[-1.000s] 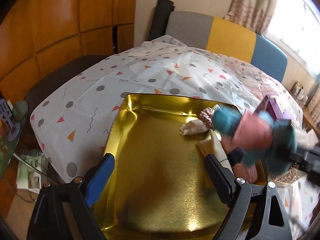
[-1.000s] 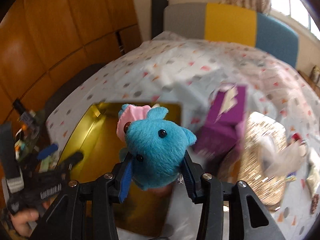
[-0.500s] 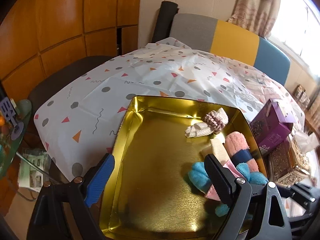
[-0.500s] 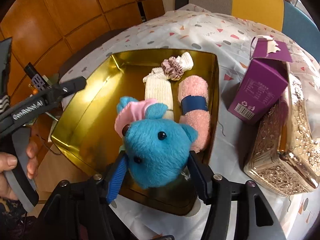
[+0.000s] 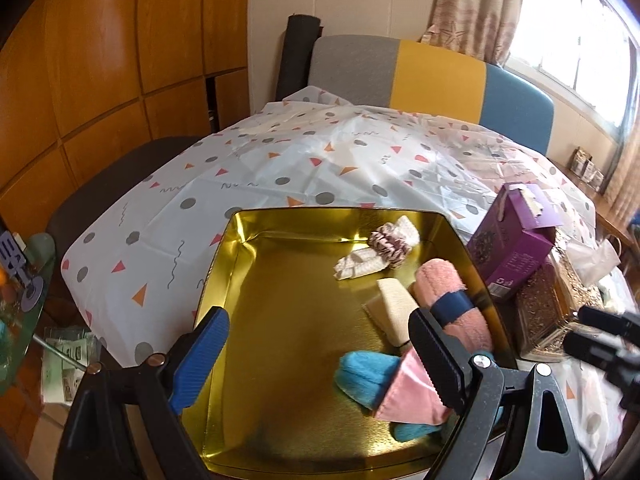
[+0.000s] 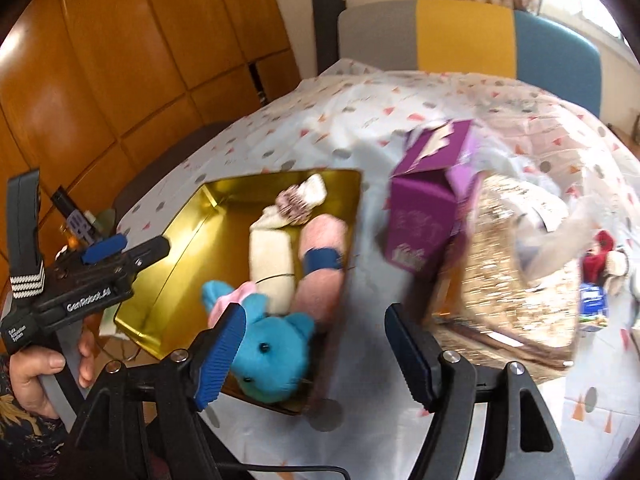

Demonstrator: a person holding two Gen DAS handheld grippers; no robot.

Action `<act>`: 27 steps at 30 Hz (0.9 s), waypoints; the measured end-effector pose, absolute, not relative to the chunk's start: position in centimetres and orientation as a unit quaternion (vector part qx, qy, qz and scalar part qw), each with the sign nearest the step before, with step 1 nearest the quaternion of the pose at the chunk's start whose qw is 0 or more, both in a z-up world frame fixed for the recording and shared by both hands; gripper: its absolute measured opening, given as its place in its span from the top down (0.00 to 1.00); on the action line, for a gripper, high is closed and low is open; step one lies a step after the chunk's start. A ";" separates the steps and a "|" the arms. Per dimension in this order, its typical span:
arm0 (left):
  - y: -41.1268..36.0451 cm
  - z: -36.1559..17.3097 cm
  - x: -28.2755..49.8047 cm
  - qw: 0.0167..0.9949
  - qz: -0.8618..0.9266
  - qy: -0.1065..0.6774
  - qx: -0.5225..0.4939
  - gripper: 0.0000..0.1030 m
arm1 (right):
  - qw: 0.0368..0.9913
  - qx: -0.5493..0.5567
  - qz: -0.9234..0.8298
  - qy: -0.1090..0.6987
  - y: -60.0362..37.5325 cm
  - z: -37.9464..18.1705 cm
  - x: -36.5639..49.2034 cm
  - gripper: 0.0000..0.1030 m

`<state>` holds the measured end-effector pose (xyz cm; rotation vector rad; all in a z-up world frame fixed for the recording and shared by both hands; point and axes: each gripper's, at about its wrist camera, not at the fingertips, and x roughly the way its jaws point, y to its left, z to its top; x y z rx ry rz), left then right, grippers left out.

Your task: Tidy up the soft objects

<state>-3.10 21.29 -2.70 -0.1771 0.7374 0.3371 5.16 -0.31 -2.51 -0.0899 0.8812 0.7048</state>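
A gold tray (image 5: 248, 312) (image 6: 176, 256) sits on the patterned tablecloth. In it lie a blue plush toy with a pink cap (image 5: 372, 380) (image 6: 272, 352), a pink rolled towel with a blue band (image 5: 452, 292) (image 6: 324, 256), a cream roll (image 5: 394, 304) (image 6: 272, 256), a white sock (image 5: 360, 266) and a scrunchie (image 5: 386, 242) (image 6: 292, 202). My left gripper (image 5: 316, 356) is open and empty over the tray's near side; it also shows in the right wrist view (image 6: 128, 250). My right gripper (image 6: 316, 352) is open and empty, just right of the plush.
A purple carton (image 5: 512, 248) (image 6: 424, 216) and a glittery gold box (image 5: 548, 308) (image 6: 508, 264) stand right of the tray. Small items (image 6: 600, 276) lie at the far right. A grey, yellow and blue chair (image 5: 436, 80) is behind the table. Wood panelling is on the left.
My right gripper carried the blue plush over the tray, opened and let it go in the tray's near right corner, then drew back to the right. My left gripper stayed open.
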 end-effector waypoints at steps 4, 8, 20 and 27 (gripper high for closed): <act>20.3 -2.4 -2.9 0.917 0.154 0.360 -0.076 0.11 | 0.862 -0.034 0.312 0.398 -2.5 -1.3 5.7 0.29; 19.5 -2.5 -2.6 0.917 0.147 0.365 -0.068 0.11 | 0.876 -0.016 0.286 0.387 -5.2 -0.5 6.5 0.29; 16.6 -2.1 -2.1 0.923 0.118 0.365 -0.037 0.11 | 0.909 0.030 0.184 0.372 -13.8 0.5 9.1 0.29; 15.1 -1.9 -1.5 0.923 0.105 0.371 -0.021 0.11 | 0.924 0.047 0.102 0.366 -20.3 0.2 10.8 0.29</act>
